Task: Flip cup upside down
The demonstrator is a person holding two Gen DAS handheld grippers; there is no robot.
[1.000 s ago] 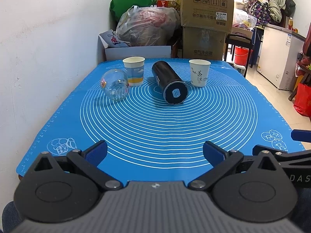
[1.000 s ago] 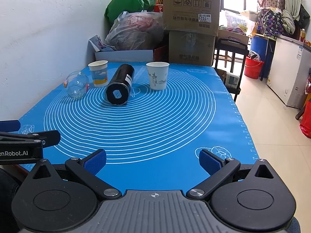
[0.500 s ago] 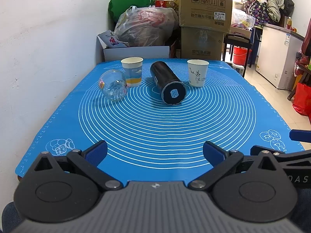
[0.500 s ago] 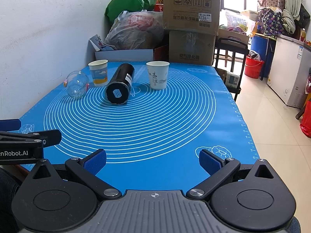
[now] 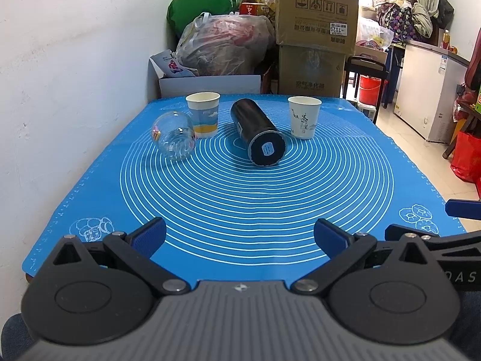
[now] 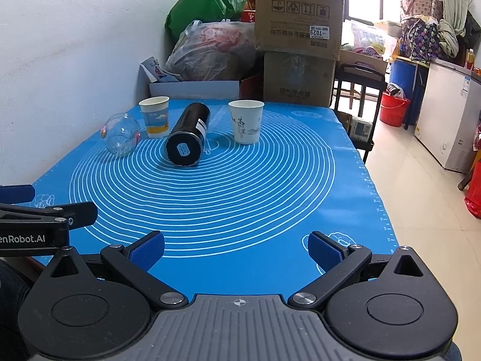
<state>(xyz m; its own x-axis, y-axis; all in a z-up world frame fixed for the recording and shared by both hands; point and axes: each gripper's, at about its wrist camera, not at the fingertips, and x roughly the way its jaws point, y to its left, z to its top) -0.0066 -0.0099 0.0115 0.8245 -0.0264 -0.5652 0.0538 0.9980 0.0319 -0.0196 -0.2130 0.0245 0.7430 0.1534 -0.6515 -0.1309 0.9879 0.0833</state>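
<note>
Left wrist view first: left gripper (image 5: pixel 239 234) is held low over the near edge of the blue silicone mat with white concentric rings (image 5: pixel 255 204), its blue-padded fingers (image 5: pixel 149 236) spread wide with nothing between them. At the far side of the mat lies a black cylindrical flask (image 5: pixel 259 132) on its side, its round base turned to the camera. Left of the flask stands a paper cup with blue and yellow print (image 5: pixel 203 114), upright with its mouth up, and just left of that cup a clear glass jar (image 5: pixel 174 136) lies tipped on its side. Right of the flask stands a white paper cup with dark ink drawing (image 5: pixel 304 116), also upright and apart from the flask. Part of the right gripper shows at the right border.

Right wrist view: right gripper (image 6: pixel 236 250) also hangs over the near edge of the mat (image 6: pixel 240 204), fingers (image 6: pixel 324 250) wide apart and holding nothing. The flask (image 6: pixel 188 135) lies far ahead, the white cup (image 6: pixel 246 121) upright to its right, the printed cup (image 6: pixel 154 116) and the jar (image 6: pixel 121 138) to its left. Behind the flask are stacked brown cardboard boxes (image 6: pixel 299 36).
</note>
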